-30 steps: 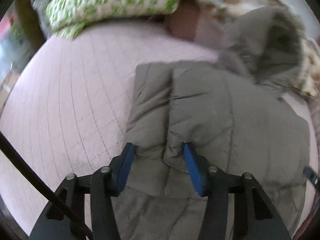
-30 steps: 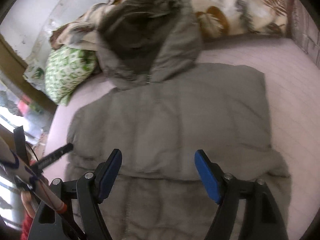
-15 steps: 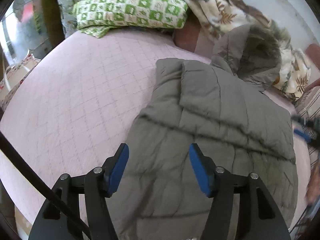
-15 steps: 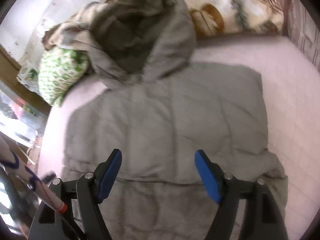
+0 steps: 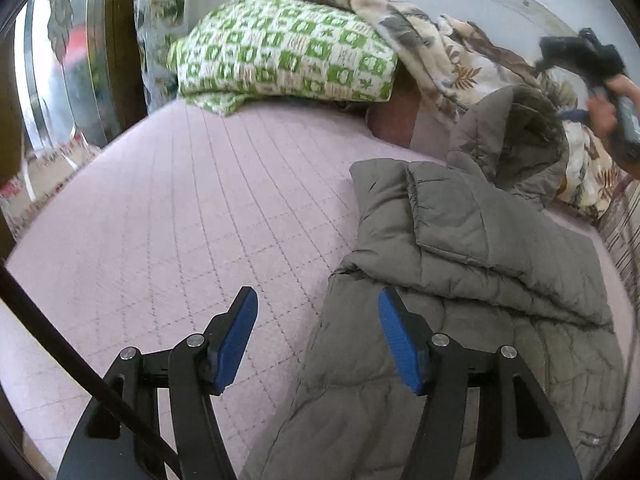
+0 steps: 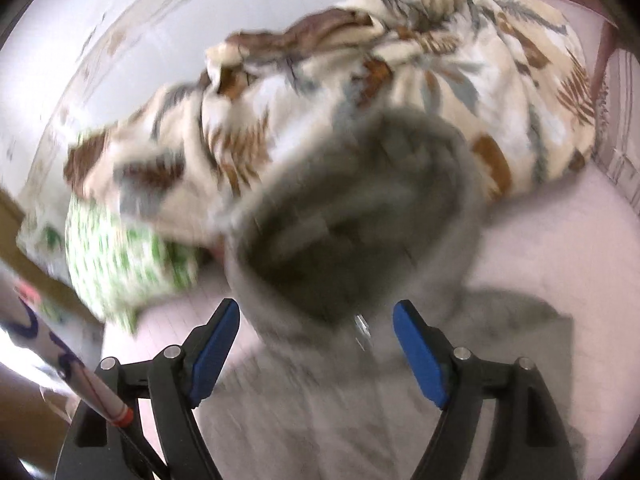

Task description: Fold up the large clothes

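A grey padded hooded jacket [image 5: 472, 264] lies on the pink quilted bed [image 5: 192, 208], its sleeve folded in over the body. My left gripper [image 5: 316, 320] is open and empty, hovering over the jacket's left edge near the hem. In the left wrist view my right gripper [image 5: 580, 64] shows blurred, high above the hood. In the right wrist view my right gripper [image 6: 316, 332] is open and empty, just before the jacket's hood [image 6: 352, 224], which stands open toward me. That view is motion-blurred.
A green-and-white checked pillow [image 5: 280, 56] and a leaf-print blanket [image 6: 400, 80] are piled at the head of the bed. A window frame [image 5: 120, 40] stands at the left. Bare pink quilt lies left of the jacket.
My left gripper let go of the sleeve fold and drew back left toward the hem. My right gripper moved forward from the jacket's body up to the hood.
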Available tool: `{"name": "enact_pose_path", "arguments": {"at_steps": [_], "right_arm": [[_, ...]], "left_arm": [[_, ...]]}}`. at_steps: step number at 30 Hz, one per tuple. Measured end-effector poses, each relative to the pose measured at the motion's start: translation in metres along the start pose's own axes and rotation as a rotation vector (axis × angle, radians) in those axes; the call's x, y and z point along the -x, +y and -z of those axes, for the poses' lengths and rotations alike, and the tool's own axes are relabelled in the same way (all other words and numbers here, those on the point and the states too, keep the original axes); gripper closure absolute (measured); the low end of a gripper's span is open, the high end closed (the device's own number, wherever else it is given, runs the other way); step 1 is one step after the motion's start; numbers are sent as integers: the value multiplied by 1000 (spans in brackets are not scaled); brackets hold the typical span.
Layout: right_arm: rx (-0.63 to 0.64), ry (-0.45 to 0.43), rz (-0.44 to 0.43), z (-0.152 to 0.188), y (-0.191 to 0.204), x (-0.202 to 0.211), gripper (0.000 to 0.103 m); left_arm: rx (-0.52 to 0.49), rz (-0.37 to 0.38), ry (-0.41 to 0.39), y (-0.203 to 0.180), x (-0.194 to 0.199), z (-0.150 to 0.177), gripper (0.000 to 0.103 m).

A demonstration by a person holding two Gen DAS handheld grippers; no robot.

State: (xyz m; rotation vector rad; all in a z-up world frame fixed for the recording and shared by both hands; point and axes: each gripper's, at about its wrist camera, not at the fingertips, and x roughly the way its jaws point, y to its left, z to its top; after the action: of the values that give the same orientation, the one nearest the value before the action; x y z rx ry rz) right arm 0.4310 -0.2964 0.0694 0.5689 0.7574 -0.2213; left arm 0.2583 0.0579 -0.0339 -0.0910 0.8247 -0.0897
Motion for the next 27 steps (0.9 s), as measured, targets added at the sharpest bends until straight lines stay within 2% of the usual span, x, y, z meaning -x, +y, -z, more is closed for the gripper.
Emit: {"name": "enact_pose_path", "arguments": {"at_steps": [4,8,9,10,12,13,14,18,21,24,27], "right_arm": [[-2,-43,48,-38,24,-32,15],[-36,-26,114,-51,20,-66,16],[-34,-23,128,-50,16,-70,31],[-25,-10,143,-50,15,-73,68],[10,9,169,-46,14,-71,84],[50,-7,180,-41,18,-62,89],[81,-16,185,-37,22,-55,90],[184,-23,142,-5,38,-4,93],[223,-16,78,33,48,44,94],[233,6,-5,84,48,92,95],[196,51,-89,152,32,127,95]], "left_arm": [[15,8,31,7,-12,-2,41],[29,22,75,10,-23,-1,41],[34,22,83,11,-25,-1,41],[37,25,88,11,-26,-2,41],[47,40,97,13,-26,-2,41],[56,47,102,14,-25,-2,41],[65,51,102,16,-23,-1,41],[85,57,98,21,-17,-1,41],[101,58,96,25,-12,0,41],[114,53,87,30,-7,0,41],[129,49,81,35,-4,1,41]]}}
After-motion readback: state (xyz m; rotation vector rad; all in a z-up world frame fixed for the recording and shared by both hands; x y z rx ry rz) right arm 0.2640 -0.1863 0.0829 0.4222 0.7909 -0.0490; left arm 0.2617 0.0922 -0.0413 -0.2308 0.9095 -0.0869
